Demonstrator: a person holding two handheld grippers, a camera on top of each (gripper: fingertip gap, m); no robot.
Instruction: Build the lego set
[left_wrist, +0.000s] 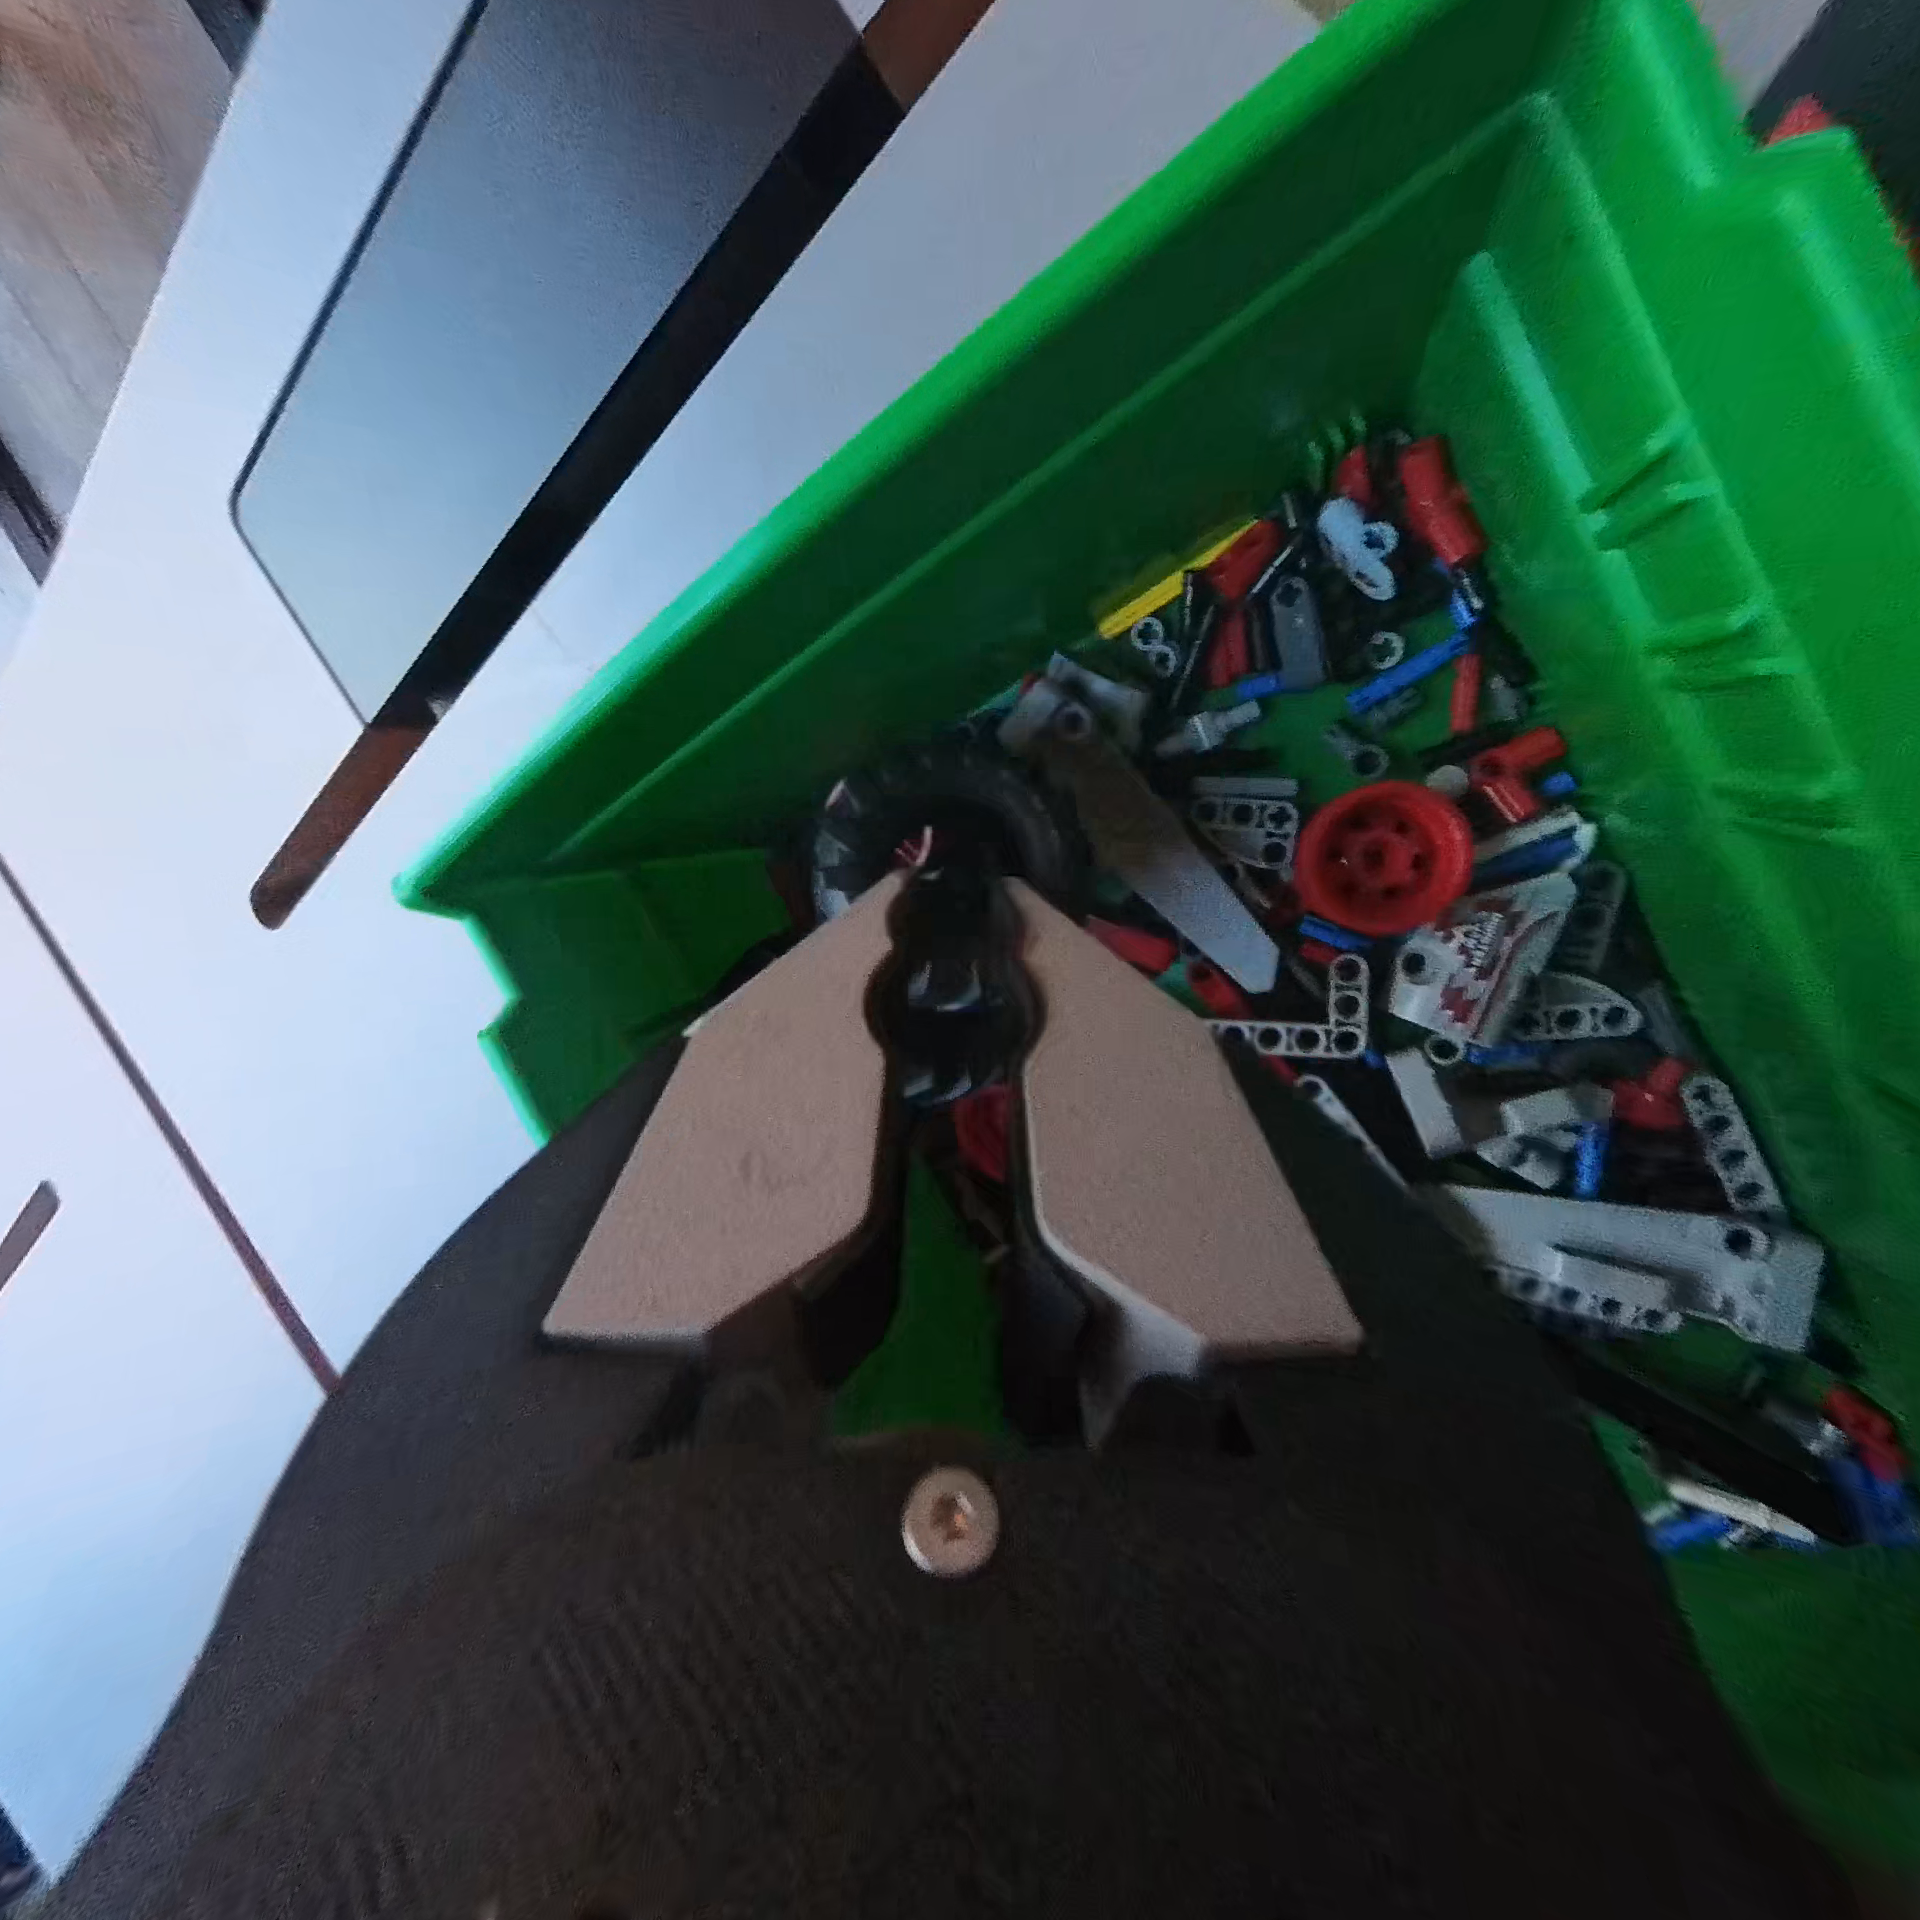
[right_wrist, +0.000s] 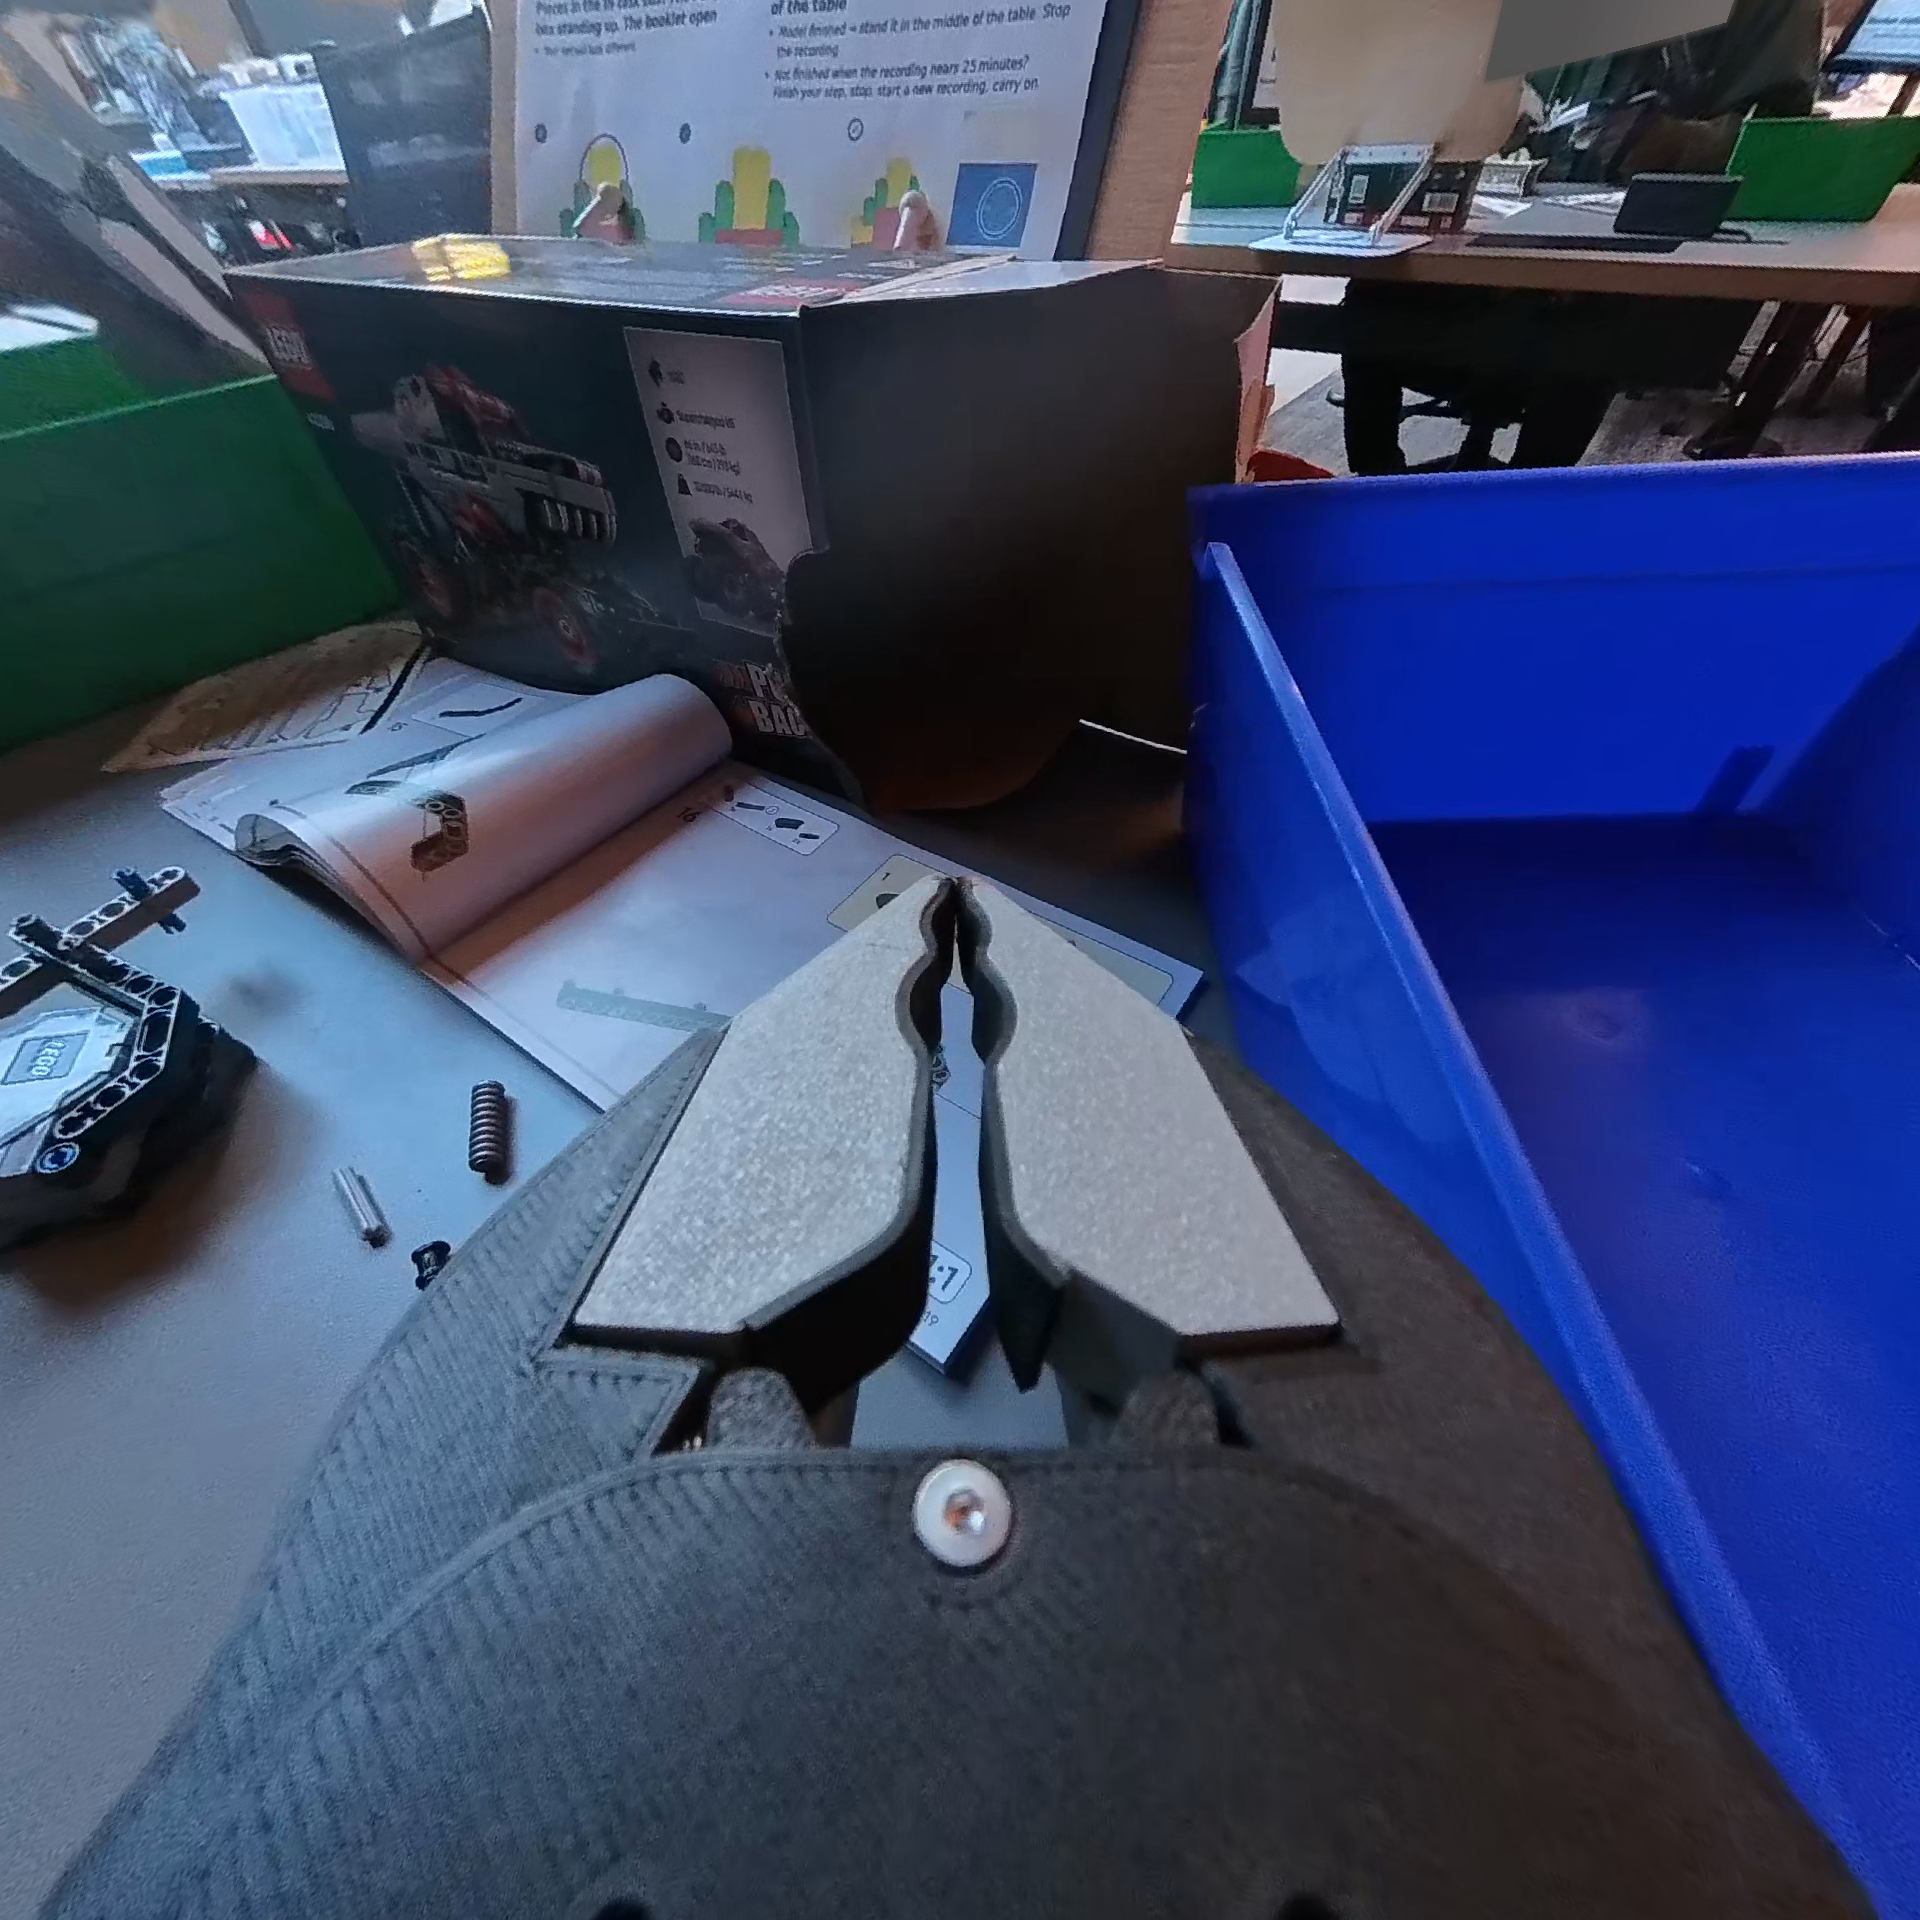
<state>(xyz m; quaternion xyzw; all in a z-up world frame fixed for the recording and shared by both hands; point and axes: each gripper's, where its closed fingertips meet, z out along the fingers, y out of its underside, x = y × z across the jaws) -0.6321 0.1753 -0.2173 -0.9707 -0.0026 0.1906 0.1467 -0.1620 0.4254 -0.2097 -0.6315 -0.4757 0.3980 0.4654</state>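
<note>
In the left wrist view my left gripper (left_wrist: 954, 888) reaches into a green bin (left_wrist: 1039, 416) full of loose Lego pieces. Its fingers are closed on a black tyre (left_wrist: 940, 821) that fills the gap between them; the view is blurred. A red wheel hub (left_wrist: 1387, 852) and grey panels lie to the right in the bin. In the right wrist view my right gripper (right_wrist: 956, 888) is shut and empty, held above the open instruction booklet (right_wrist: 623, 883). A partly built black frame (right_wrist: 94, 1070) lies on the grey table at the left.
A dark spring (right_wrist: 488, 1127), a grey axle (right_wrist: 361, 1205) and a small black pin (right_wrist: 429, 1262) lie near the frame. The set's dark box (right_wrist: 623, 468) stands behind the booklet. An empty blue bin (right_wrist: 1558, 935) is on the right, the green bin (right_wrist: 156, 520) on the left. Tip to tip, the grippers are about 55 centimeters apart. The red wheel hub (left_wrist: 1387, 852) is about 8 centimeters from my left fingertips.
</note>
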